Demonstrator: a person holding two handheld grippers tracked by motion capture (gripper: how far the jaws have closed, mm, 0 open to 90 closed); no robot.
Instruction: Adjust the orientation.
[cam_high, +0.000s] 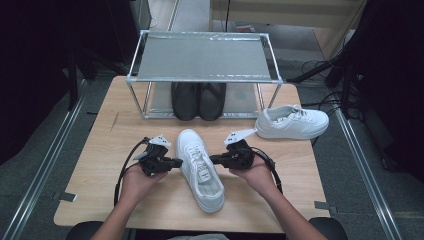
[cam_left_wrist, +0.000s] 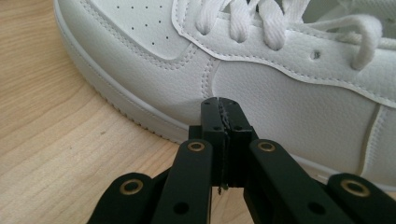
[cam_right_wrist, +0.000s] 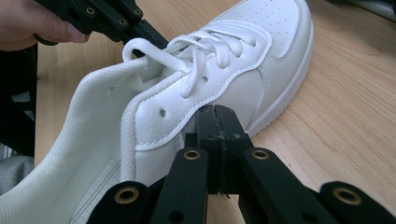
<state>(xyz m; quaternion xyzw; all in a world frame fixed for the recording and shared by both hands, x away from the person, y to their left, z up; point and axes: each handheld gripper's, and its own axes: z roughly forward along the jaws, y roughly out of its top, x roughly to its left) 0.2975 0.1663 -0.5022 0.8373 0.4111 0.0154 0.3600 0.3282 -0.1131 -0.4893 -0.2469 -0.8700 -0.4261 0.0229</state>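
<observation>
A white sneaker (cam_high: 200, 169) lies lengthwise in the middle of the desk (cam_high: 100, 145), and a hand-held gripper presses close on each side: the left hand-held gripper (cam_high: 176, 162) with its jaws closed just beside the shoe's left wall, the right hand-held gripper (cam_high: 214, 159) closed at its right wall. Bare wood opens to the left and to the near right. Farther off, a metal rack (cam_high: 202, 56) spans the far edge, with black shoes (cam_high: 198, 100) filling its lower level. A second white sneaker (cam_high: 292, 122) blocks the far right corner.
</observation>
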